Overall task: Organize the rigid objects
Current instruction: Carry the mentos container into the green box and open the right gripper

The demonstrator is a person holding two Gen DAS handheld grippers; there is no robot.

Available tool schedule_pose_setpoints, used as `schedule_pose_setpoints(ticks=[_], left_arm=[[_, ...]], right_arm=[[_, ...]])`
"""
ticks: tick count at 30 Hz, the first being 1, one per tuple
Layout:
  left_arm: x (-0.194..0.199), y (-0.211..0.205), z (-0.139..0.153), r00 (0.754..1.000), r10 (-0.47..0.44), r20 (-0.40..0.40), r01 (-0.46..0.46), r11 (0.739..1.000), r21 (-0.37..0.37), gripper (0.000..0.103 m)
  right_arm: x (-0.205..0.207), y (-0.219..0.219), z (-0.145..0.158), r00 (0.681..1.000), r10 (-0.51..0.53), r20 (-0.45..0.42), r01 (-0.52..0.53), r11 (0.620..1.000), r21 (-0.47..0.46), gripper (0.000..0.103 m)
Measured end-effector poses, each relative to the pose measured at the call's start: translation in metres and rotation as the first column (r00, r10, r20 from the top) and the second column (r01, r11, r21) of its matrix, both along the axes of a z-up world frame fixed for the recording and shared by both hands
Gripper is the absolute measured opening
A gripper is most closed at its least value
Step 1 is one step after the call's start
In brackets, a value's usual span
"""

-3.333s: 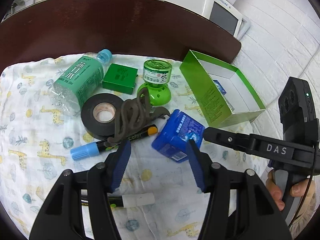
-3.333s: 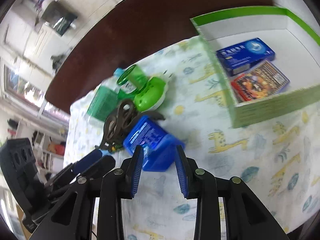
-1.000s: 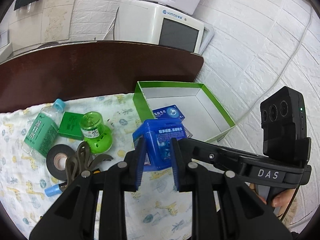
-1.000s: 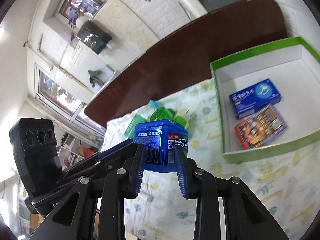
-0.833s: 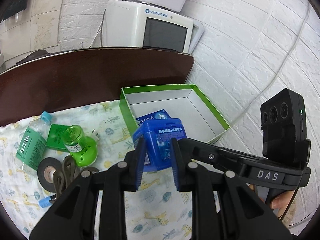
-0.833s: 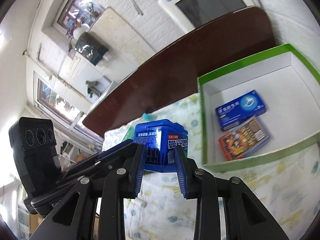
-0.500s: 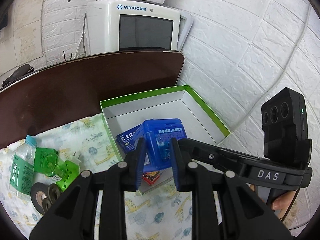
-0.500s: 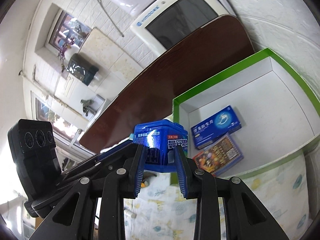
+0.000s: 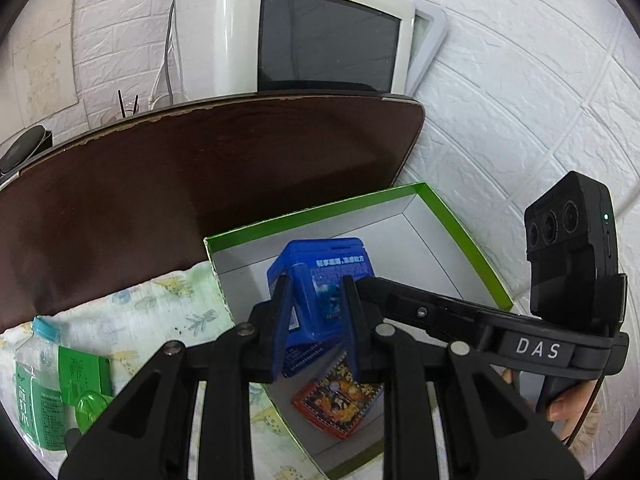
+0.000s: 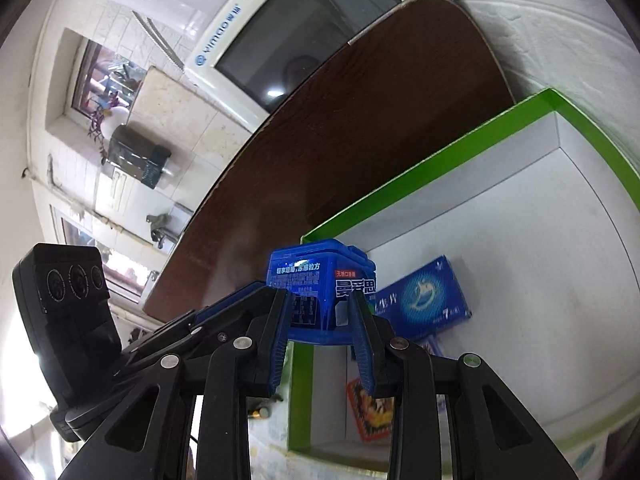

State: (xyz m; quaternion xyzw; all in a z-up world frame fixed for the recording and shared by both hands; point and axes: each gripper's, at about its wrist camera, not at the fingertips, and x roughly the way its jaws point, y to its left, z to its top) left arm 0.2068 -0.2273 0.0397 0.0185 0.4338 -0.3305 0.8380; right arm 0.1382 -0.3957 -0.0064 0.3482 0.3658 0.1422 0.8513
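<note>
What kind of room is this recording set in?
Probably a home kitchen or dining corner: a dark wooden table against a white brick-pattern wall, a white Yimao countertop appliance behind it, and a giraffe-print cloth as the work surface.

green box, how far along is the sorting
Done: a blue carton and a red packet lie inside the green box. In hand: both grippers, left gripper and right gripper, clamp the blue container above the box. Left: a bottle and green items on the cloth.
</note>
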Motion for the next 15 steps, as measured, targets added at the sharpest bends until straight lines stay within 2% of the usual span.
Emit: schedule_pose_setpoints(ticks=[8,15], left_arm=[[0.03,0.007,-0.023,0.999,0.044,-0.023,-0.043,0.998,0.044,0.019],[0.035,0.011,-0.036,0.998,0.046,-0.047,-0.044,0.998,0.049,0.02]], right_arm=[[0.047,0.011,-0.02,0.997,0.04,-0.063,-0.041,0.999,-0.011,0.033],[0.062,0.018,-0.036,0.994,0.031,-0.105,-0.03,0.999,0.011,0.033]])
